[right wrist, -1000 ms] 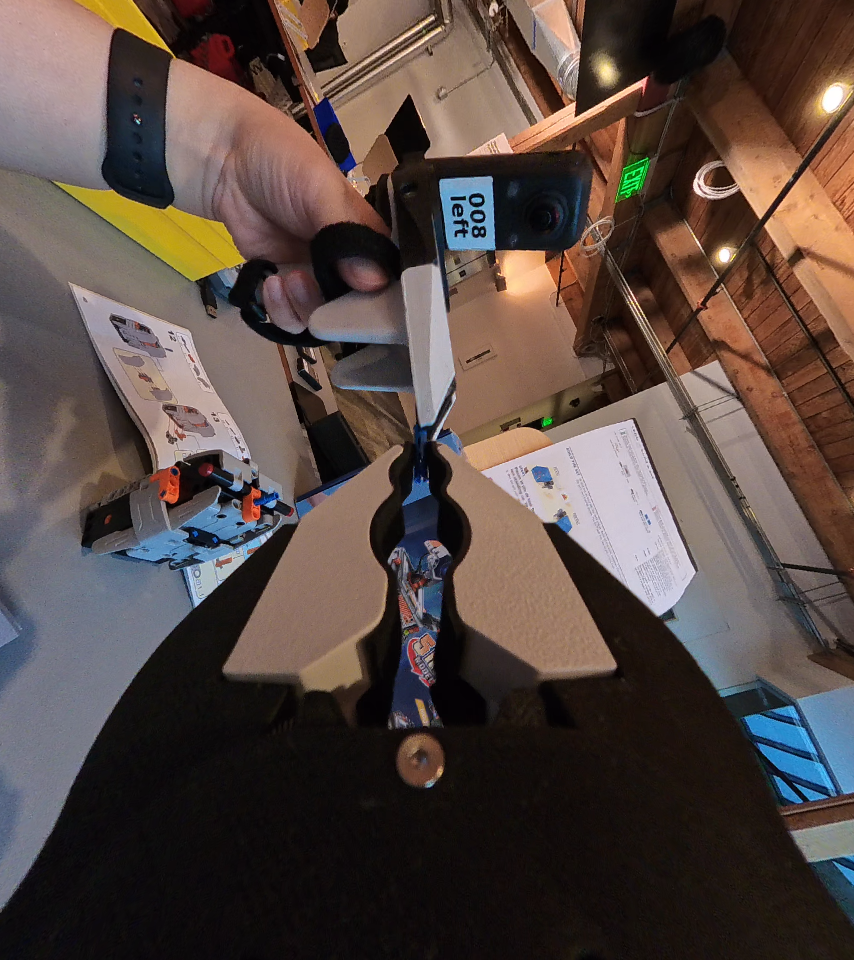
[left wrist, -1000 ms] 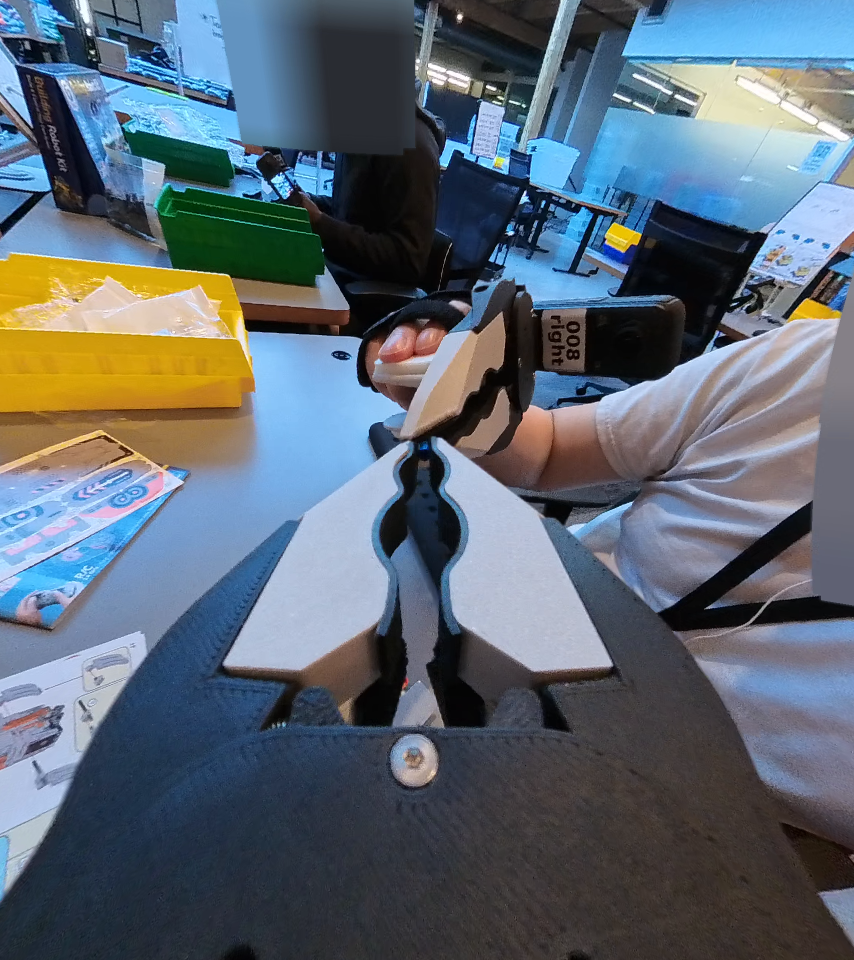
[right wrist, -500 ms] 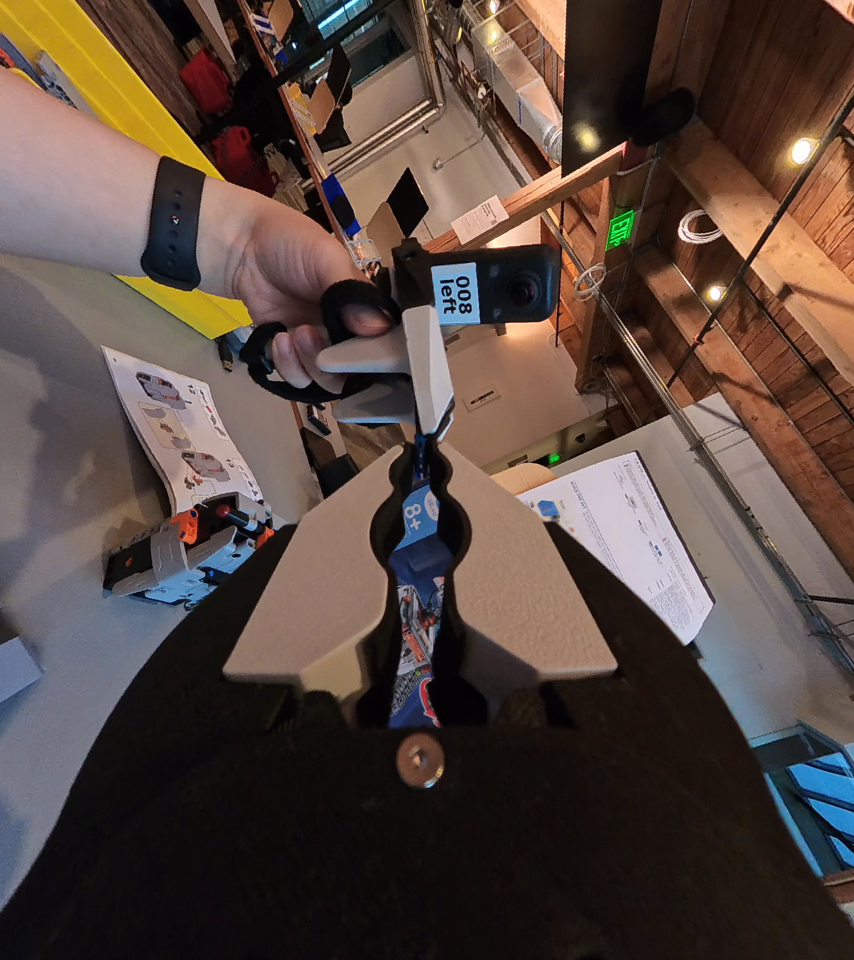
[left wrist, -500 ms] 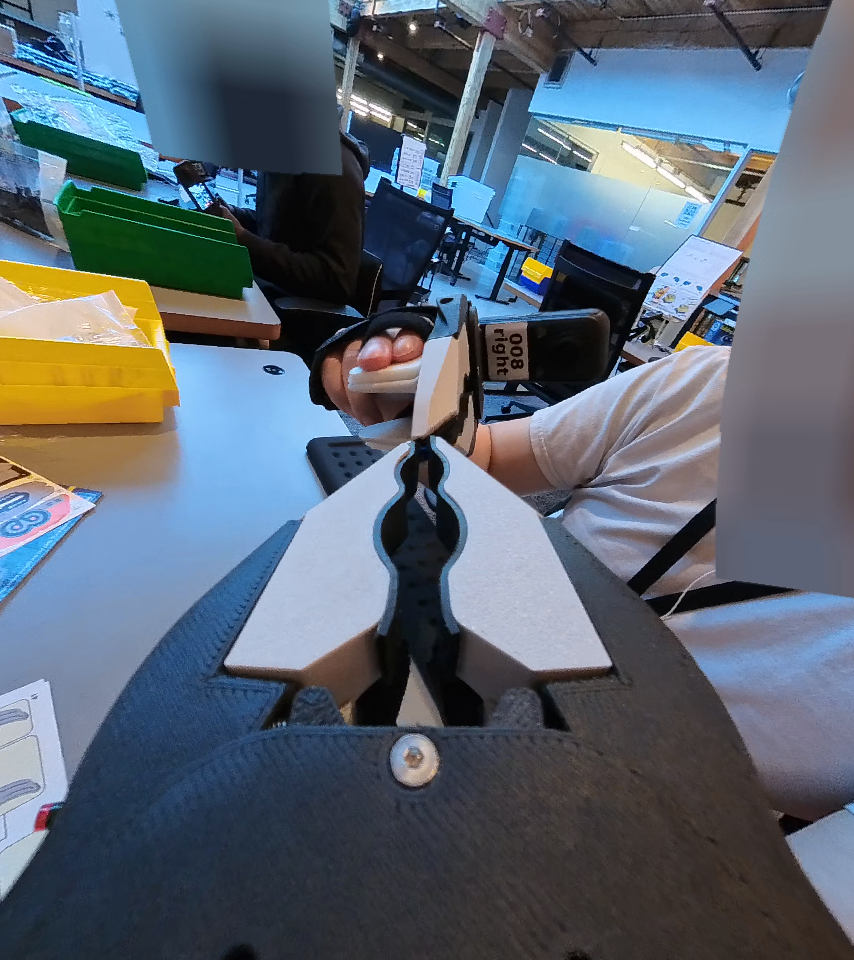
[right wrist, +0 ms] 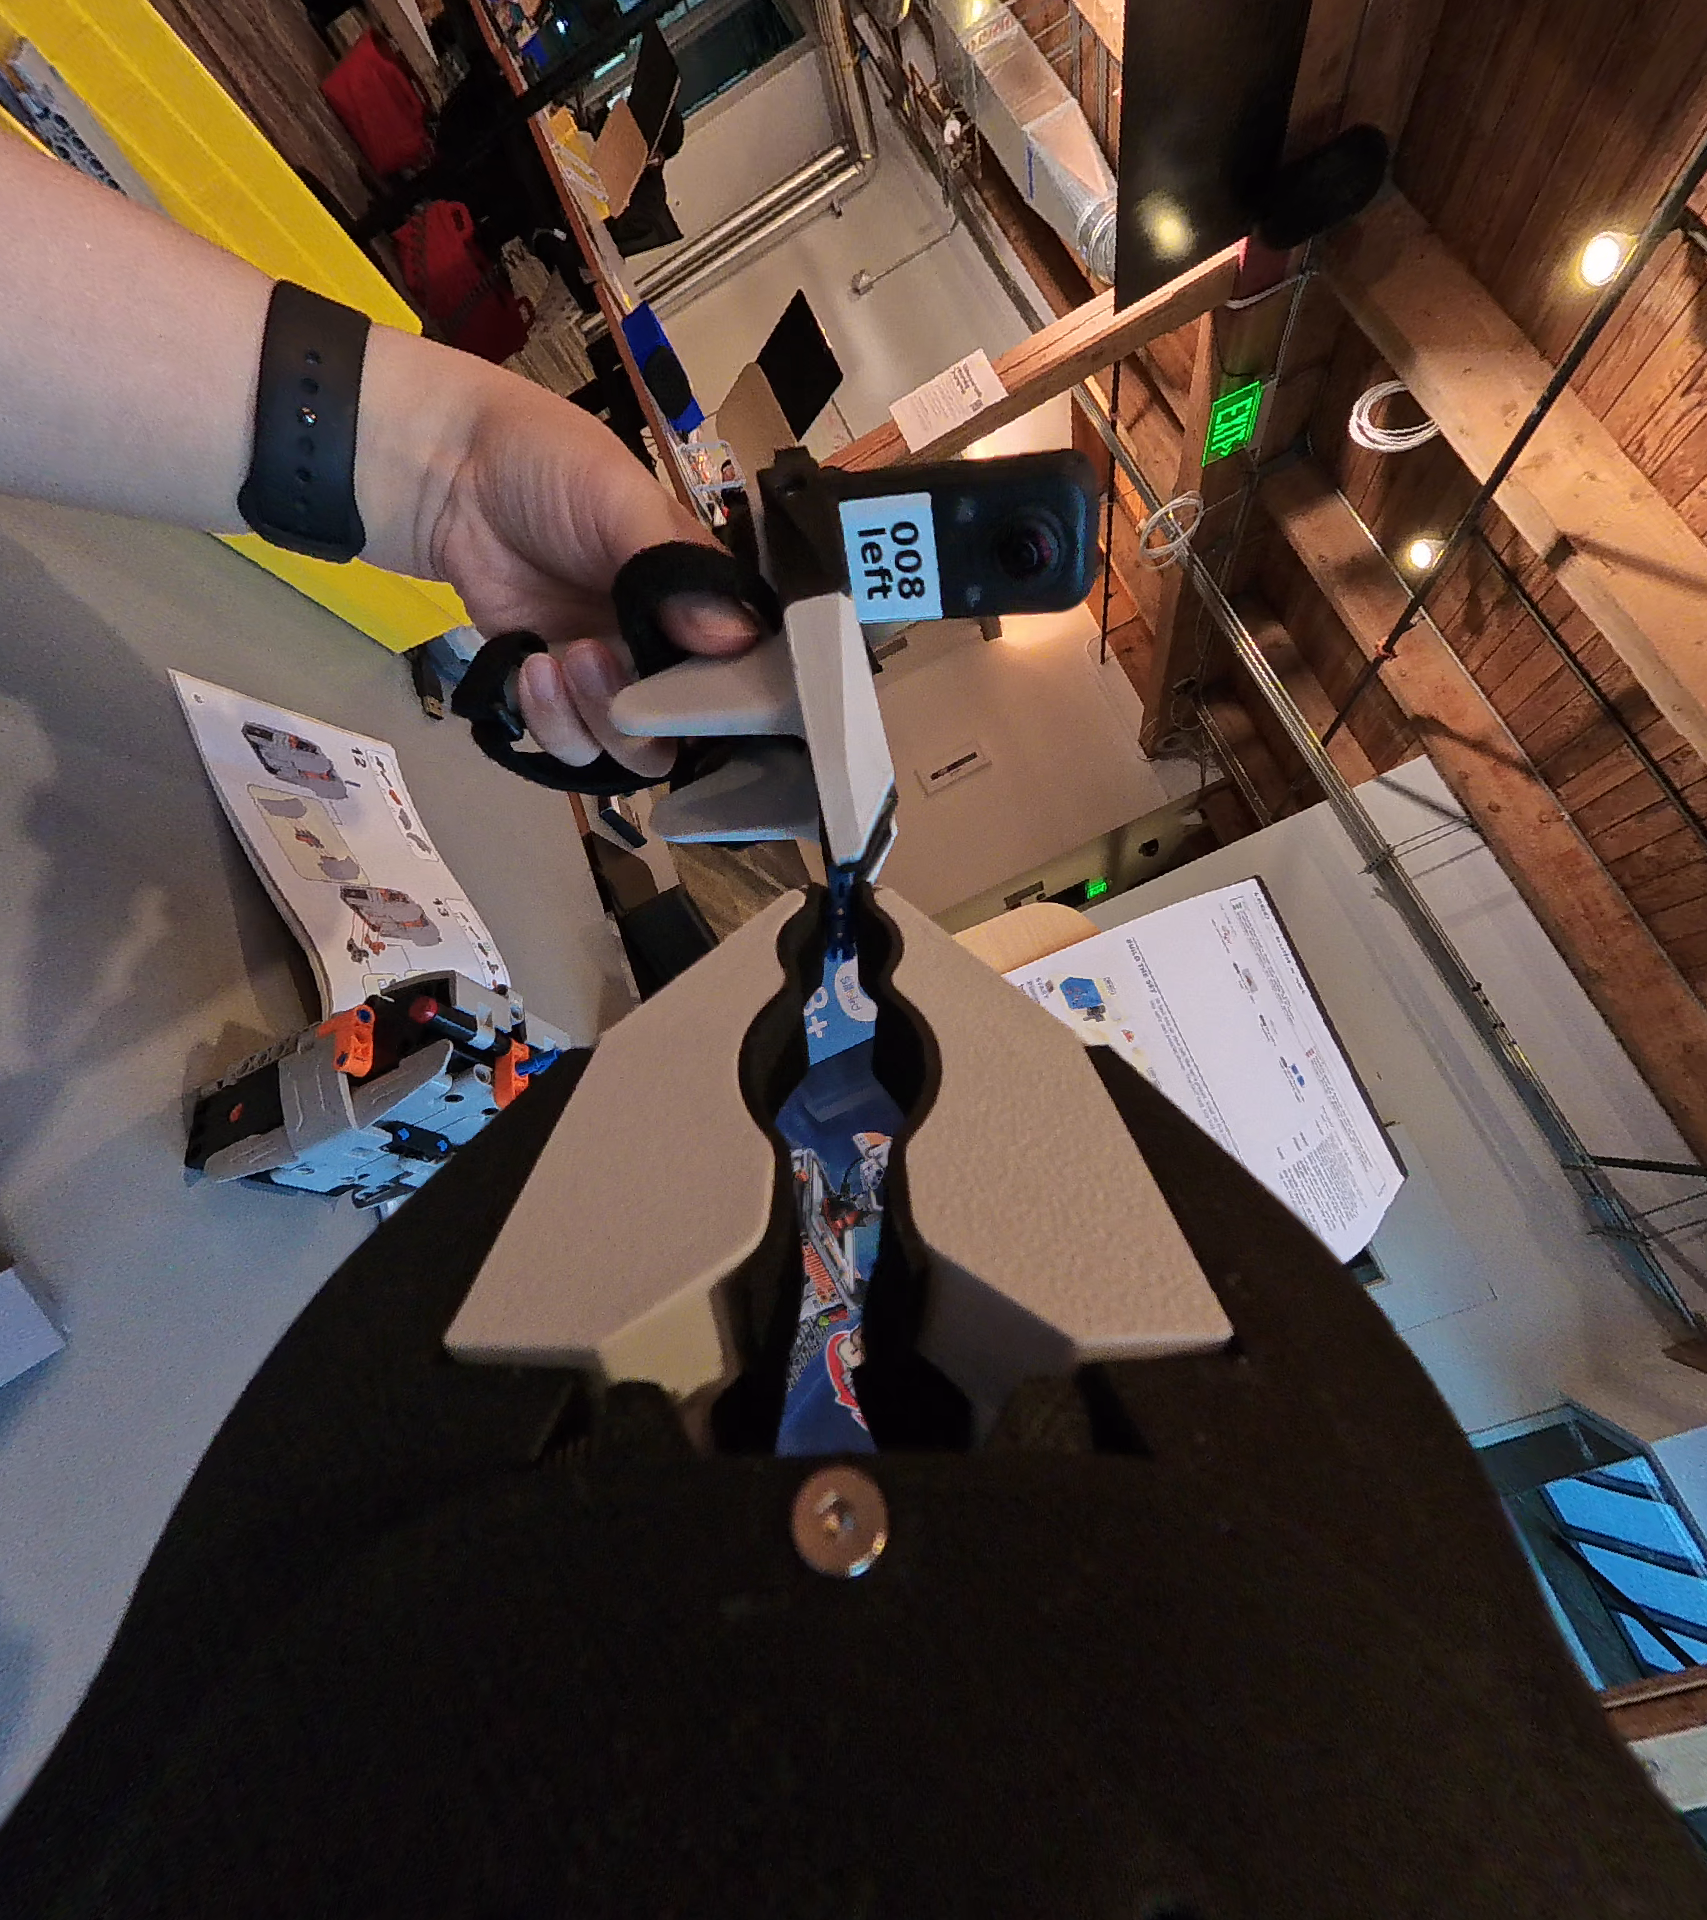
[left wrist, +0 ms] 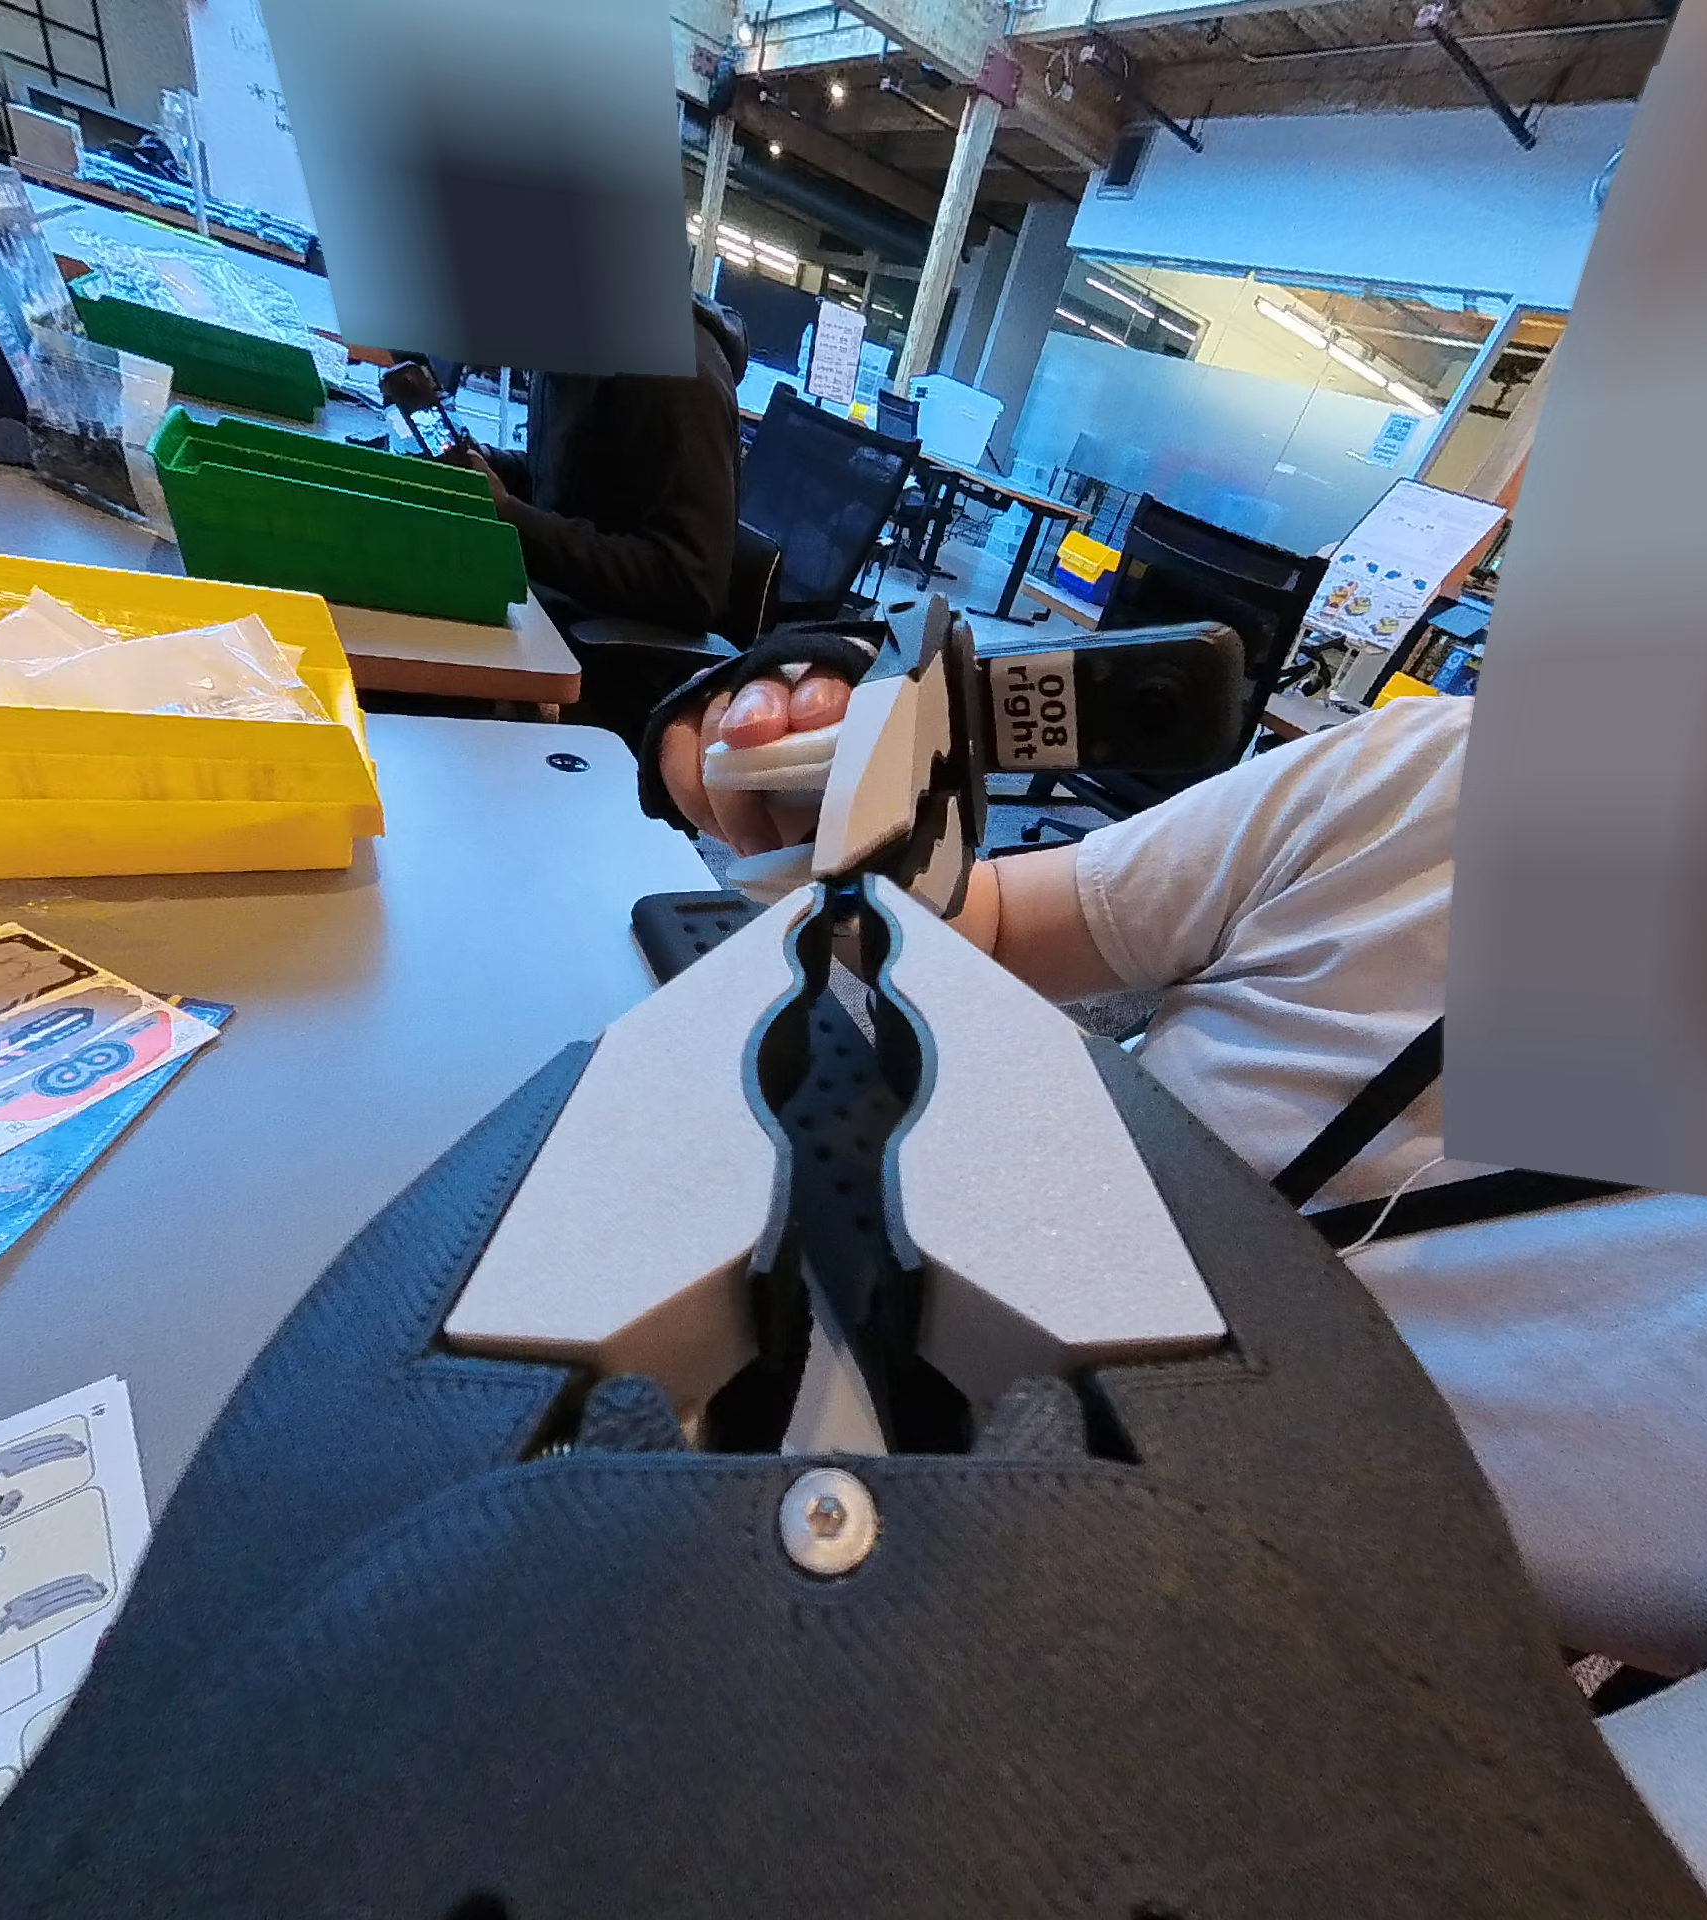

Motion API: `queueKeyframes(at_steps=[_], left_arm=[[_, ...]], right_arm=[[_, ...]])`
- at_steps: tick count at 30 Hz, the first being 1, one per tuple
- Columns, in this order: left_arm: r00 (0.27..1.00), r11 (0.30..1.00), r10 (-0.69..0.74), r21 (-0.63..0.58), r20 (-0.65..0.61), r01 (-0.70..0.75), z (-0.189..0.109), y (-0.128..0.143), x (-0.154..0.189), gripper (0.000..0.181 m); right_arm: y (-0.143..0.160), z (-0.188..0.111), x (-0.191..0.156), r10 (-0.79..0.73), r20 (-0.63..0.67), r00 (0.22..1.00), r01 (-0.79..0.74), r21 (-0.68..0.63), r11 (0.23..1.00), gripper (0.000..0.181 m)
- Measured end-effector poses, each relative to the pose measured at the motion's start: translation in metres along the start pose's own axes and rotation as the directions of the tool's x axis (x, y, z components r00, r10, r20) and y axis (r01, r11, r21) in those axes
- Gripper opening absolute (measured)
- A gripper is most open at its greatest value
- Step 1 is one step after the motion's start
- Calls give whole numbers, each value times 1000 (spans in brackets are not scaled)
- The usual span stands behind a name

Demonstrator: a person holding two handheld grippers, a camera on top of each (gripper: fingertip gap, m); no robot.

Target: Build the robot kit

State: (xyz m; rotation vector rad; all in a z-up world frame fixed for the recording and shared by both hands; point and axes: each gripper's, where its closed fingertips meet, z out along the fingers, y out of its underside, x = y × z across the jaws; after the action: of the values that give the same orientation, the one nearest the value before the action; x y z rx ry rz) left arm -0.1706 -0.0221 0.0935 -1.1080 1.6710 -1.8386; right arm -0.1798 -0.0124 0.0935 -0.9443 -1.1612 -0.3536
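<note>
On the grey table (left wrist: 413, 987), from the left: an instruction sheet (left wrist: 7, 1558), a printed colour sheet (left wrist: 28, 1049), a yellow bin (left wrist: 132, 790) of clear bags, and behind it a green bin (left wrist: 340, 530). A partly built model (right wrist: 361, 1091) lay on an open booklet (right wrist: 329, 831).

At centre, the left gripper (left wrist: 844, 904) and right gripper (left wrist: 828, 871) met tip to tip in the air. Each was closed on one small blue piece (right wrist: 841, 883), too small to identify. It was held well apart from the bins and the model.
</note>
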Motion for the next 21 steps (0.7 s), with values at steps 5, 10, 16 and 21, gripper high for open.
queueKeyframes(at_steps=[5,10,16,21], left_arm=[[1000,1000,8,-13,-7,-8,0,2,2,1],[1000,1000,-6,-3,-29,6,-1,0,5,1],[999,1000,-15,2,-37,15,-2,-1,6,1],[998,1000,-31,2,-52,31,-1,-1,8,1]], right_arm=[[-2,0,-2,-4,-1,1000,4,6,1000,2],[-5,-1,0,-3,-16,1000,3,29,1000,2],[-8,-3,0,-10,-22,1000,11,43,999,3],[-9,-4,-1,-18,-27,999,19,58,998,2]])
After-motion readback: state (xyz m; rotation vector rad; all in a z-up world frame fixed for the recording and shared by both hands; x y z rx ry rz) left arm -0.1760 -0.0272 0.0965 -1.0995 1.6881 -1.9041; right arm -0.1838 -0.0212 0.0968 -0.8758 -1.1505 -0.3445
